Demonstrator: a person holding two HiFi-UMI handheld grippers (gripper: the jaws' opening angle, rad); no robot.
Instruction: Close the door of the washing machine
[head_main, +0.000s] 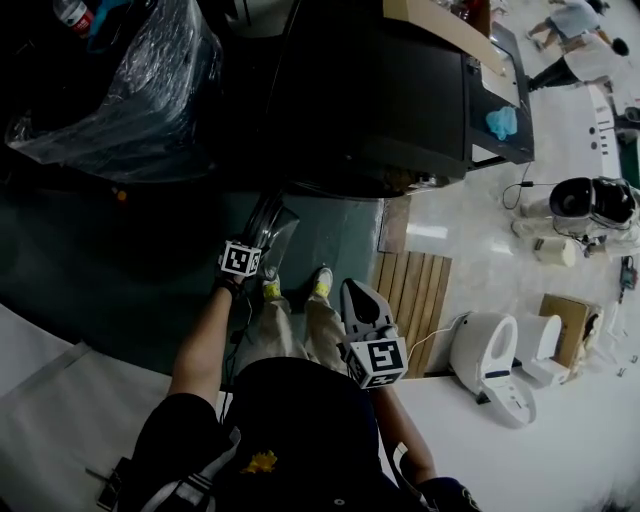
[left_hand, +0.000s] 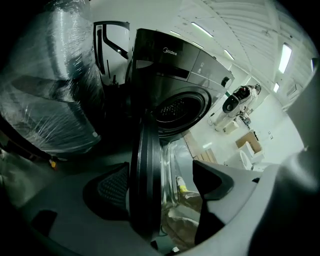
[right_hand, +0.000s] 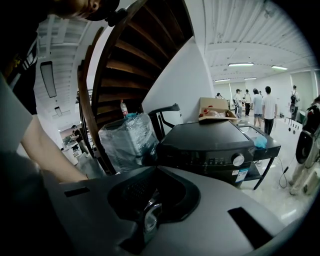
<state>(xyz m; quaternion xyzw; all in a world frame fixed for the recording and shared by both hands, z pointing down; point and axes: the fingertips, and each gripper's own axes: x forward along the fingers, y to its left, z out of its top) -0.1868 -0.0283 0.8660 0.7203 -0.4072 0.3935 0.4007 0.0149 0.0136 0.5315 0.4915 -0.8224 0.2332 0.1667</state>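
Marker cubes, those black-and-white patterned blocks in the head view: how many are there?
2. One cube rides on the left gripper at the open door; the other rides on the right gripper, lower in the picture. None looks hidden.

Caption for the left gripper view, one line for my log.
The left gripper straddles the edge-on, open washing machine door, drum opening behind.

The washing machine (head_main: 380, 90) stands ahead of you, its door (left_hand: 145, 185) swung out toward you. The door rim sits between the jaws of your left tool (left_hand: 160, 170). A wrapped appliance (head_main: 130, 80) stands left of the machine, a box (head_main: 440, 22) rests on top, and toilets (head_main: 490, 360) sit on the floor at right.
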